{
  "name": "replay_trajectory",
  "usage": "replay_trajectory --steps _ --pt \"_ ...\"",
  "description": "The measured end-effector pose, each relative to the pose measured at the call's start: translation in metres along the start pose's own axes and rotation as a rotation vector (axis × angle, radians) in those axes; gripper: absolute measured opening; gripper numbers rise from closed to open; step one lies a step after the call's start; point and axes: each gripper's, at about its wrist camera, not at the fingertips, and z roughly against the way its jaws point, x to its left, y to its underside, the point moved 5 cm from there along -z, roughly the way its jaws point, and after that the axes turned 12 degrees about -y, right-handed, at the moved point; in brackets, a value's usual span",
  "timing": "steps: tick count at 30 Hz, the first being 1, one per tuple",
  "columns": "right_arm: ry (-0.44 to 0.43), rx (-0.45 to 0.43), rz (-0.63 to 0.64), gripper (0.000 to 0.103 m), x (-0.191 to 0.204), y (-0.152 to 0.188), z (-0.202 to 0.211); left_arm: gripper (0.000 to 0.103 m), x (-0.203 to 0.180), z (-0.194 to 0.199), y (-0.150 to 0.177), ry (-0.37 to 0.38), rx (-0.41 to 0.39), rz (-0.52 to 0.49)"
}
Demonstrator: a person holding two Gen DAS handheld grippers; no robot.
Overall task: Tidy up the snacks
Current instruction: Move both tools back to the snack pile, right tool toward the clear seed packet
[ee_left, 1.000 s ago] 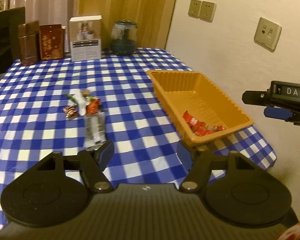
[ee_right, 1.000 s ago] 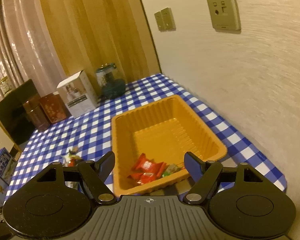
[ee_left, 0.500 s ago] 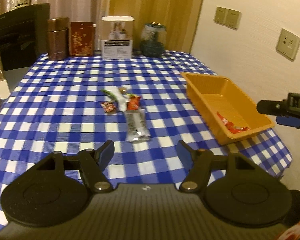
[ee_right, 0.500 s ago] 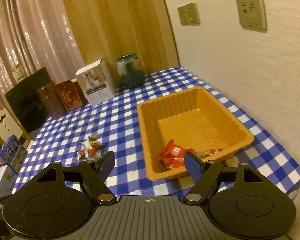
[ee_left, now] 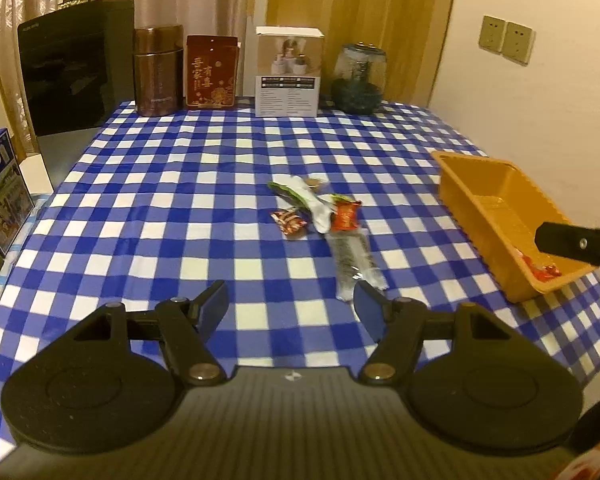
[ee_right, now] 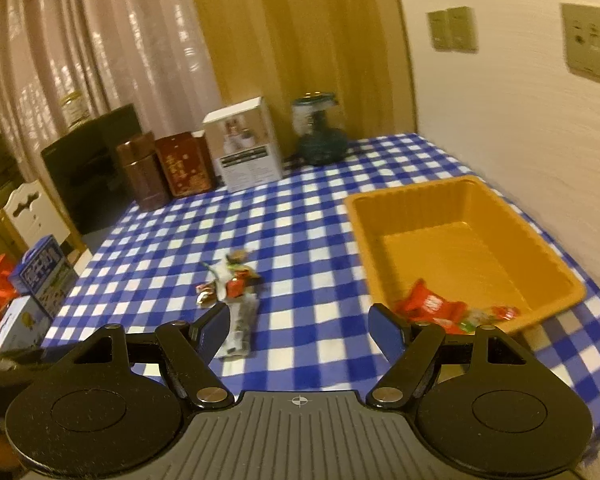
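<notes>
Clear snack packet point(ee_left: 354, 264) flat on checked cloth point(ee_left: 180, 208), long axis toward the camera; both jaws open, empty.

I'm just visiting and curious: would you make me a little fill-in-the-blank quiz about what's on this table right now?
1. The tablecloth is checked in white and ____.
2. The red wrappers already put away lie in a tray whose colour is ____.
3. Between the jaws of the left hand-held gripper there is ____.
4. The small pile of loose snacks lies on the ____, outside the tray.

Missing words: blue; orange; nothing; tablecloth
</notes>
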Motion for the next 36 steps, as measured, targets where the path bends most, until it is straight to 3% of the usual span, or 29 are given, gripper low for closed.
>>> replay_trajectory --steps 14,22,29,32,36 --pt "-0.024 0.056 0.135 0.076 0.028 0.01 -0.088 0.066 0.028 -0.067 -0.022 -0.025 0.029 -0.064" --pt "-0.016 0.116 0.186 0.075 0.035 0.031 -0.145 0.066 0.028 -0.102 -0.03 0.001 0.044 -0.093" --pt "0.0 0.146 0.184 0.075 0.034 0.041 -0.175 0.066 0.029 -0.13 -0.033 0.013 0.082 -0.063" --pt "0.004 0.158 0.186 0.064 0.035 0.045 -0.184 0.066 0.028 -0.138 -0.035 0.018 0.096 -0.059" --pt "0.012 0.18 0.197 0.06 0.037 0.051 -0.198 0.066 0.025 -0.143 -0.037 0.035 0.105 -0.051"
